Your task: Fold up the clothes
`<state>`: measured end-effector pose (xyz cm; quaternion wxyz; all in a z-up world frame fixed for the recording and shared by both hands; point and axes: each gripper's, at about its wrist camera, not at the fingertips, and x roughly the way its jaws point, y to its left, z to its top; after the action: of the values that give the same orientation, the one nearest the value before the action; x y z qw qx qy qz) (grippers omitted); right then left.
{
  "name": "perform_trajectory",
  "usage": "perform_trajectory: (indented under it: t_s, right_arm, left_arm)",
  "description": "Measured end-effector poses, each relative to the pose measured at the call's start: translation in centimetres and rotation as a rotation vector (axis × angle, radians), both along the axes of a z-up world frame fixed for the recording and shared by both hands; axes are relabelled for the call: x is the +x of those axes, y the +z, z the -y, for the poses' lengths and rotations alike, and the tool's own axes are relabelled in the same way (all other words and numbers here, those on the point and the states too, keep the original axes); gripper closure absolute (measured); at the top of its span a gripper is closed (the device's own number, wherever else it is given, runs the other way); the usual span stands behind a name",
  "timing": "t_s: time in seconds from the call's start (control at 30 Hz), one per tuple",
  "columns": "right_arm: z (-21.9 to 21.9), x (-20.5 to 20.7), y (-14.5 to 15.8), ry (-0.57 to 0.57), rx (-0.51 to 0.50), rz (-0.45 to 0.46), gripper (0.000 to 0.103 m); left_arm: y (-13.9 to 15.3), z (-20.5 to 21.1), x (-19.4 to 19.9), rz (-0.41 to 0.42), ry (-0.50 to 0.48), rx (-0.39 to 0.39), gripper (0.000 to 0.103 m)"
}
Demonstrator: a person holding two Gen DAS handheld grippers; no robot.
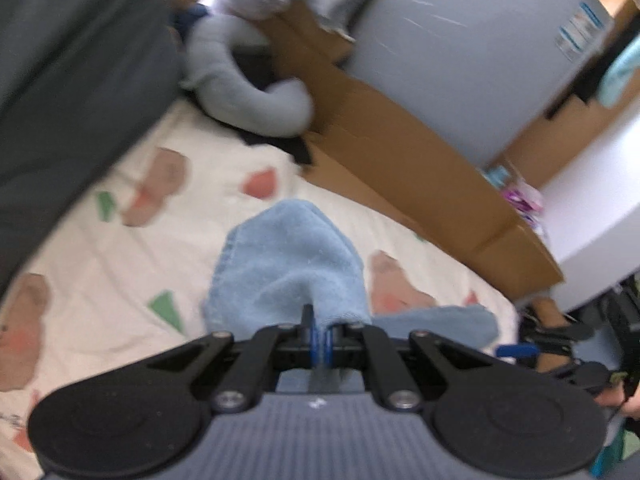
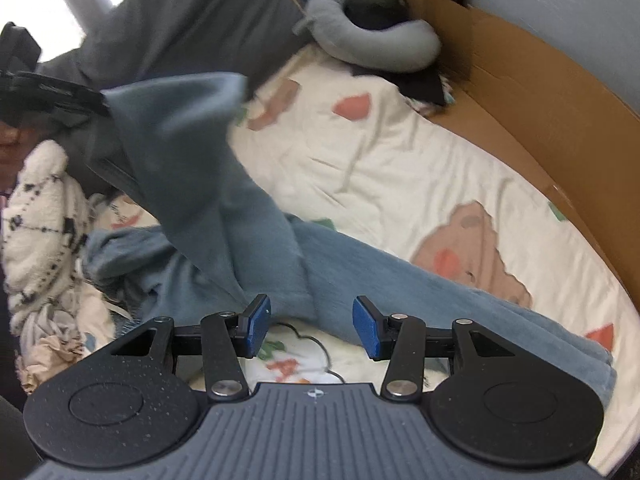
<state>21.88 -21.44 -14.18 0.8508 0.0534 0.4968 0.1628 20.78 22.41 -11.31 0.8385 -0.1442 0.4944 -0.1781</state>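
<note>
Left wrist view: our left gripper (image 1: 319,334) pinches the blue garment (image 1: 286,264), lifted above the patterned sheet (image 1: 120,264). No readable writing. Right gripper (image 2: 312,330) gapes empty; the garment's length trails rightward.

A bed (image 2: 400,168) covered by a white sheet printed with brown, red and green shapes carries everything. On it lie a blue cloth (image 2: 400,280), a grey neck pillow (image 2: 384,48) near the cardboard (image 2: 540,92), a dark grey blanket (image 1: 72,80), and a fleecy white garment (image 2: 40,224).
</note>
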Motion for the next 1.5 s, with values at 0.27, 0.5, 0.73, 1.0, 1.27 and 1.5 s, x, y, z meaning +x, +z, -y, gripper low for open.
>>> perform_trajectory:
  t_s: [0.27,0.5,0.73,1.0,1.27,1.5]
  right_arm:
    - [-2.3,0.2,1.6,0.060,0.069,0.055,0.031]
    - [-3.2,0.7,1.9,0.071,0.099,0.091,0.022]
    - [-4.5,1.3,0.9,0.098,0.102,0.067,0.012]
    - [-4.5,1.6,-0.5,0.113,0.063,0.043,0.044]
    - [-4.8,1.1,-1.4,0.168,-0.084,0.003,0.086]
    - [-0.8,0.0,-1.7,0.063,-0.186,-0.018,0.088]
  left_arm:
    - [-2.0,5.8,-0.7,-0.042,-0.082,-0.100,0.099]
    - [-3.1,9.8,-1.5,-0.085,-0.156,-0.151,0.099]
    - [-4.2,12.2,-2.0,-0.122,-0.165,-0.206,0.099]
    - [-4.9,12.4,-2.7,-0.143,-0.116,-0.226,0.101]
    - [-3.8,10.8,-4.2,-0.120,-0.103,-0.206,0.056]
    - [-5.4,4.7,-8.1,-0.130,0.045,-0.134,0.039]
